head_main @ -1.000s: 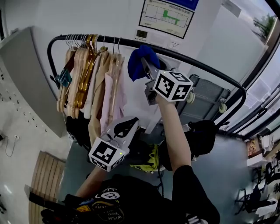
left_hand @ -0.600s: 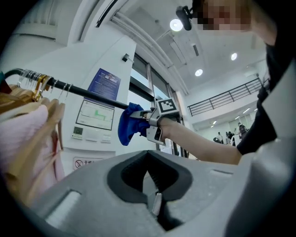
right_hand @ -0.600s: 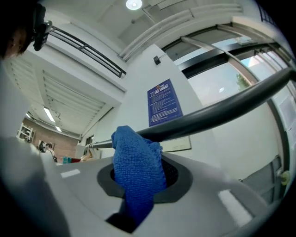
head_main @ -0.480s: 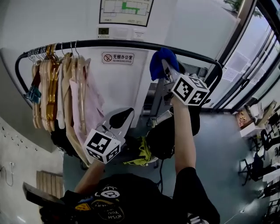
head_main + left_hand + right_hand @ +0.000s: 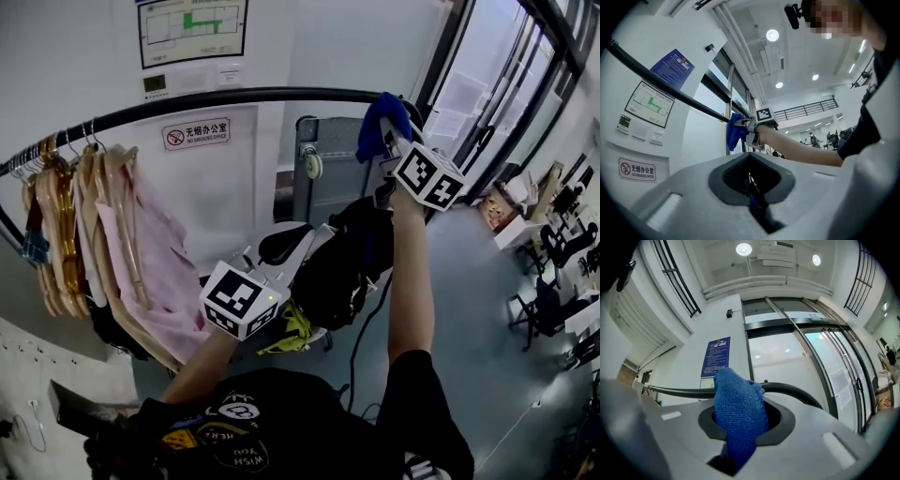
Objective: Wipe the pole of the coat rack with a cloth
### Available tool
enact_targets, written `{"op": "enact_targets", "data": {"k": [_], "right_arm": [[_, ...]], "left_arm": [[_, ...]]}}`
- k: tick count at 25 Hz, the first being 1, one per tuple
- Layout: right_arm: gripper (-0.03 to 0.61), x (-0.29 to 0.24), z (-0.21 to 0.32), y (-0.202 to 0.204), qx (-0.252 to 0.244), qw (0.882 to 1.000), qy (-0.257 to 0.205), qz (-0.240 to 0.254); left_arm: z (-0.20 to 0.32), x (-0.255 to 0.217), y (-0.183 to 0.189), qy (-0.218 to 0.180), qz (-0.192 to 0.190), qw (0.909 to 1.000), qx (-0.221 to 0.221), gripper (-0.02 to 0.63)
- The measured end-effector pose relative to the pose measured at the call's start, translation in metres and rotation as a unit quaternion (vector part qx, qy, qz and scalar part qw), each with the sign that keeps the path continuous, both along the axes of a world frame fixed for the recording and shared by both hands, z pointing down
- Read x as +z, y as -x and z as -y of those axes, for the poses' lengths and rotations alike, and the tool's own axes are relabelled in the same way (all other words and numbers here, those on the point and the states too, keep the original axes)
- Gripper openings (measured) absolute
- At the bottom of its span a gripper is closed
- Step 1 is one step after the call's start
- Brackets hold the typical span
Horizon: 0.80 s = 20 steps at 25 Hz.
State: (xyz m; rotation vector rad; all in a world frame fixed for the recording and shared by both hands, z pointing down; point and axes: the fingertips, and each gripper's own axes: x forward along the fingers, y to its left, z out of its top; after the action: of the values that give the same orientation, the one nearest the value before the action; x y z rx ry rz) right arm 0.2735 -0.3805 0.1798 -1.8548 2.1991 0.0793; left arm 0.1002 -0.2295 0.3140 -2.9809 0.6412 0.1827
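Note:
The coat rack's black pole runs across the head view and bends down at its right end. My right gripper is raised to that bend, shut on a blue cloth that presses against the pole. In the right gripper view the cloth hangs from the jaws over the pole. My left gripper is held low in front of my chest, shut and holding nothing. The left gripper view looks up at the pole, the cloth and the right gripper.
Wooden hangers with garments, one of them pink, crowd the pole's left part. A grey cart and a black bag stand below the pole. A no-smoking sign is on the wall. Glass doors are at the right.
My right gripper has slid the cloth rightward along the pole, away from the hangers to the right-hand bend. The head view has turned right. The left gripper stays low.

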Motion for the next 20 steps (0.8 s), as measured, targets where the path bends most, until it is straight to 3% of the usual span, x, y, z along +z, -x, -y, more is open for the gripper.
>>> {"op": "enact_targets", "data": {"k": [4, 8, 13, 20], "right_arm": [[0.084, -0.001, 0.003, 0.009, 0.005, 1.000, 0.000, -0.009], [0.084, 0.008, 0.007, 0.064, -0.054, 0.998, -0.002, -0.013], [0.084, 0.019, 0.025, 0.182, -0.169, 0.985, -0.002, -0.043], [0.084, 0.021, 0.025, 0.356, -0.320, 0.944, -0.017, -0.072]], "left_arm": [[0.000, 0.004, 0.000, 0.001, 0.005, 1.0000, -0.004, -0.002], [0.004, 0.003, 0.016, 0.004, 0.001, 0.9995, -0.030, -0.002], [0.012, 0.008, 0.060, 0.011, -0.002, 0.9955, -0.094, -0.002], [0.013, 0.011, 0.145, 0.010, -0.004, 0.9783, -0.207, -0.002]]}}
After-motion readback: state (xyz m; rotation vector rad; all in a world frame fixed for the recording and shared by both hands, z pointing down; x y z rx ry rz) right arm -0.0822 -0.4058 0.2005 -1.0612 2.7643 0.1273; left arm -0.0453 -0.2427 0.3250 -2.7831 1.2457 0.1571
